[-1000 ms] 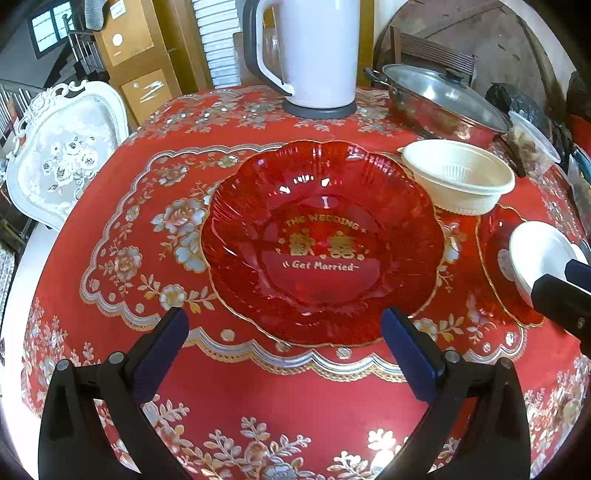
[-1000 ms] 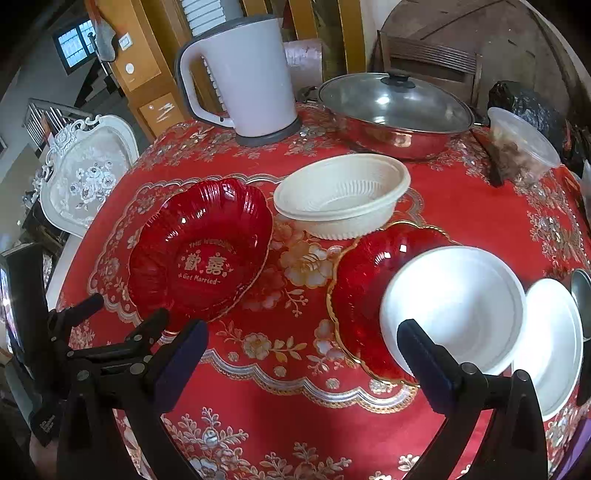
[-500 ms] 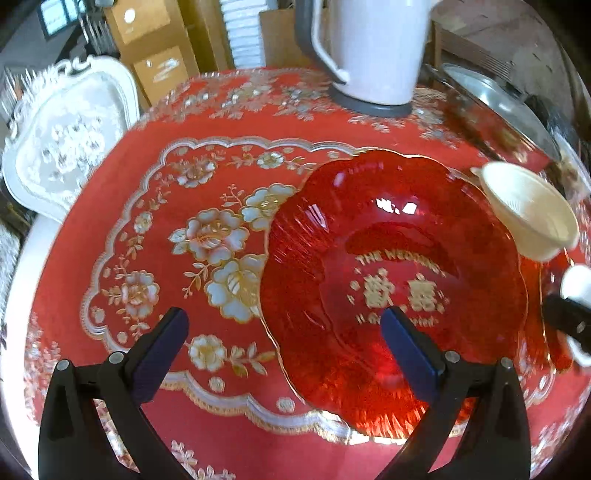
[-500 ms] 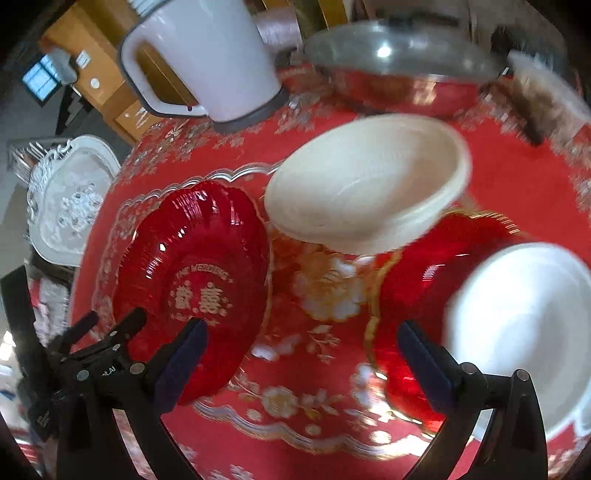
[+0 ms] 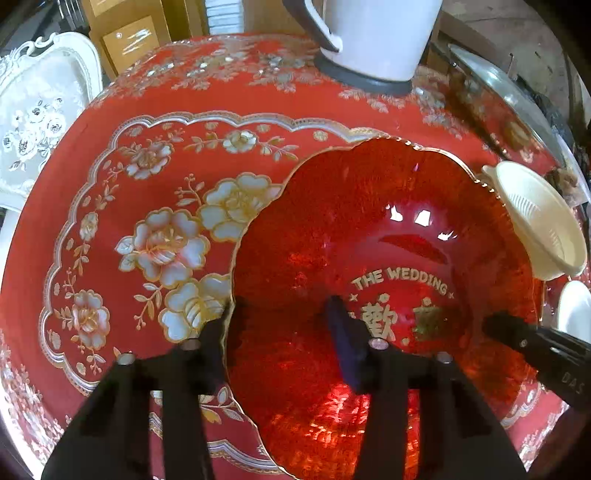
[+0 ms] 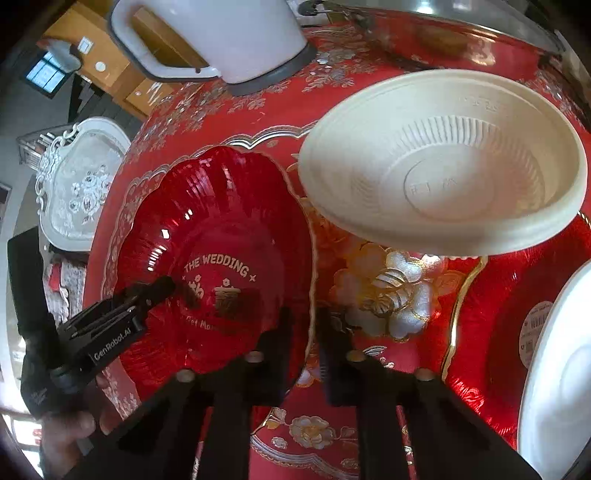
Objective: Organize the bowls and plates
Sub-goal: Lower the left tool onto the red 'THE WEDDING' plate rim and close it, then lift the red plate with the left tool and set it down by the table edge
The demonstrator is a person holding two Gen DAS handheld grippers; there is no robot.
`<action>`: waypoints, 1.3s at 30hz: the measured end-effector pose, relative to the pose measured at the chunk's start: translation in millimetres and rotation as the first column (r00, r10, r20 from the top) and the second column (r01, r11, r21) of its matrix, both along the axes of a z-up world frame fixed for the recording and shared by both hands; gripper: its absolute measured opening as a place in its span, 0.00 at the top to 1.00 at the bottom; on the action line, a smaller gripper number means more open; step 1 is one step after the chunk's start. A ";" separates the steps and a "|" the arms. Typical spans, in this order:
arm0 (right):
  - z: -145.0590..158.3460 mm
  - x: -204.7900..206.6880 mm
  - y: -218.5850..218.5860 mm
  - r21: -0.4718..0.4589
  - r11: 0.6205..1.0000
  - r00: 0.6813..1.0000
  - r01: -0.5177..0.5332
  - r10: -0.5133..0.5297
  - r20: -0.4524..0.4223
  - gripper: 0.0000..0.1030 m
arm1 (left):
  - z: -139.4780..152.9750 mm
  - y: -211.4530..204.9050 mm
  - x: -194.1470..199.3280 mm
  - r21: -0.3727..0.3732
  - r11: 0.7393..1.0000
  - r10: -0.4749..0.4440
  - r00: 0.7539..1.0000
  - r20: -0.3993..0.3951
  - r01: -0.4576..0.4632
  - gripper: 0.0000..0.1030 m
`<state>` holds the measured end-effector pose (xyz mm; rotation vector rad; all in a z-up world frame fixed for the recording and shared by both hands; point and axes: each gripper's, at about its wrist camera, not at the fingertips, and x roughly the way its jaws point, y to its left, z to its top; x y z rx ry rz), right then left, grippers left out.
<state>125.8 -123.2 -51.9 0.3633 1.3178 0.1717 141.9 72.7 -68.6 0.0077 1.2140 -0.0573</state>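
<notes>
A red scalloped plate (image 5: 388, 221) printed "THE WEDDING" lies on the red floral tablecloth (image 5: 147, 155). My left gripper (image 5: 280, 317) straddles its left rim, one finger outside and one inside, with the jaws narrowed but a clear gap showing. My right gripper (image 6: 304, 321) is shut on the right rim of that same plate (image 6: 221, 221). Across the plate, the left gripper (image 6: 162, 288) shows in the right wrist view and the right gripper (image 5: 495, 323) in the left wrist view. A cream plastic bowl (image 6: 443, 166) sits behind. A white bowl (image 6: 554, 369) rests in a second red plate (image 6: 491, 332).
A white kettle (image 5: 369, 37) and a lidded steel pot (image 6: 443, 22) stand at the back of the table. An ornate white chair (image 5: 37, 110) is at the left edge. A hand (image 6: 66, 435) holds the left gripper.
Both grippers moved in low over the red wedding plate and narrowed. The right one closed on its right rim, and the left one came around its left rim.
</notes>
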 end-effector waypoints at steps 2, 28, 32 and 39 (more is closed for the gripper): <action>1.5 -0.4 4.1 -0.024 1.000 1.000 -0.019 0.019 0.008 0.91 | 0.7 0.9 -1.0 0.007 1.000 -0.004 1.000 0.005 0.004 0.64; 21.4 -84.3 122.8 -0.009 0.932 0.932 -0.361 0.361 0.000 0.84 | 23.0 104.3 -107.2 0.062 0.984 0.167 0.986 0.010 -0.168 0.67; 14.5 -95.0 134.2 -0.006 0.921 0.921 -0.390 0.389 -0.021 0.84 | 13.6 117.2 -124.2 0.081 0.976 0.204 0.979 0.005 -0.204 0.67; 7.3 -97.9 143.3 -0.007 0.914 0.914 -0.406 0.406 -0.026 0.82 | 3.9 127.8 -135.1 0.068 0.967 0.243 0.970 0.026 -0.244 0.65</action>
